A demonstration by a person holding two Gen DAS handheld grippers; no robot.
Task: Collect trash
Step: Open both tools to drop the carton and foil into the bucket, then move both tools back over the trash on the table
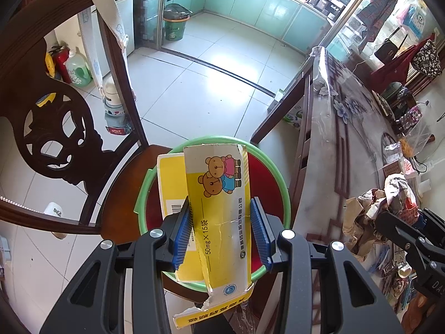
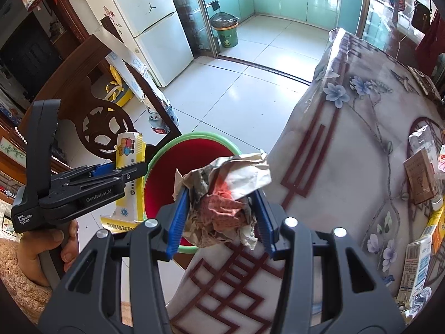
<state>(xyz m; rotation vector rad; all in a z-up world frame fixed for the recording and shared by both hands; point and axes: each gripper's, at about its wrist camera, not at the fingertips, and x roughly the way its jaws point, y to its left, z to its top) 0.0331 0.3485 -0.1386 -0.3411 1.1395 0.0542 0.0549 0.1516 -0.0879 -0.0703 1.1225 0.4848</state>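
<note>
My left gripper (image 1: pixel 219 233) is shut on a torn yellow medicine box (image 1: pixel 219 203) printed with two cartoon bears, held over a red bin with a green rim (image 1: pixel 286 192). The same box (image 2: pixel 130 161) and left gripper (image 2: pixel 125 174) show at the left of the right wrist view, beside the bin (image 2: pixel 164 186). My right gripper (image 2: pixel 222 220) is shut on a crumpled wad of paper wrappers (image 2: pixel 222 194) above the bin's near rim and the table edge. A hand (image 2: pixel 44 247) holds the left gripper's handle.
The bin stands on a dark wooden chair (image 1: pixel 55 128) beside a table with a flowered cloth (image 2: pixel 347 139). Boxes and cartons (image 2: pixel 420 178) lie at the table's right. A heap of crumpled paper (image 1: pixel 370 217) lies on the table. A second bin (image 2: pixel 225 32) stands in the kitchen.
</note>
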